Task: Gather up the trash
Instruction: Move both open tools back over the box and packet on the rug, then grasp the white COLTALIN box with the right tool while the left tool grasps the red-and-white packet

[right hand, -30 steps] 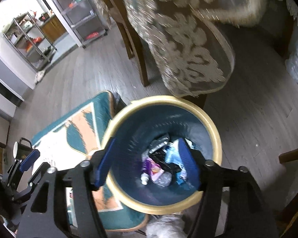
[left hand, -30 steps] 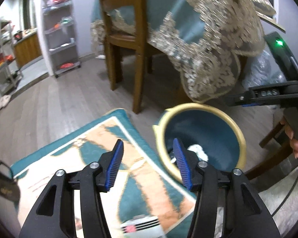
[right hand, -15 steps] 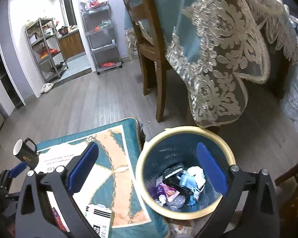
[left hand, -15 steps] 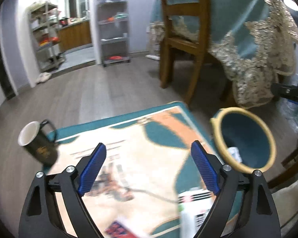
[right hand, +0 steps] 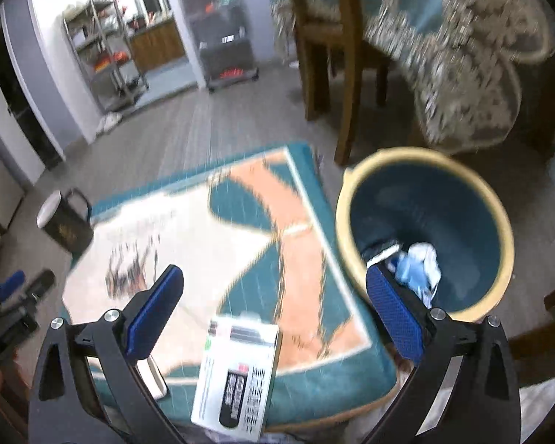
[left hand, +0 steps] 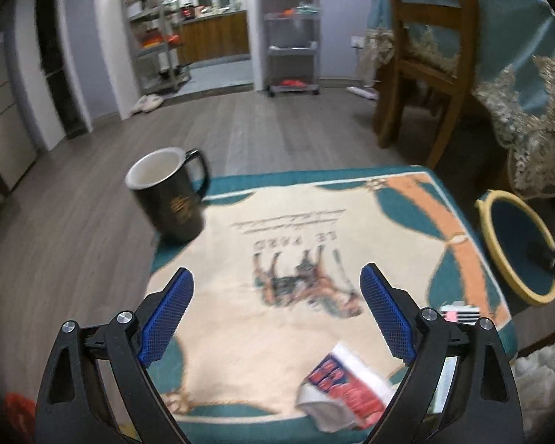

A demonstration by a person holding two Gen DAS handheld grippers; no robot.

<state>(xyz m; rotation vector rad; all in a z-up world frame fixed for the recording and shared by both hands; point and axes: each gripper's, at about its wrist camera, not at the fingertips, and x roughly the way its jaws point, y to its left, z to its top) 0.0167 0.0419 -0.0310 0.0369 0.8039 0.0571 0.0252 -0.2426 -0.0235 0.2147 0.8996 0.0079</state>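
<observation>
Both grippers wide open and empty over the mat; trash left to pick, mug in the way.

Teal-and-cream patterned mat (left hand: pixel 314 251) has the yellow-rimmed blue plastic bin (right hand: pixel 425 222) just beside its right edge, part full. Black ceramic mug (left hand: pixel 170 199) stands on the mat's far-left corner: a sweep there likely tips it. White battery box with black print (right hand: pixel 236 373) lies at the near edge under the right gripper (right hand: pixel 273 314); flat card, the jaws may skid off it. Crumpled red-and-white wrapper (left hand: pixel 344 381) sits near the left gripper (left hand: pixel 277 314); soft, could slip out short of the bin.
</observation>
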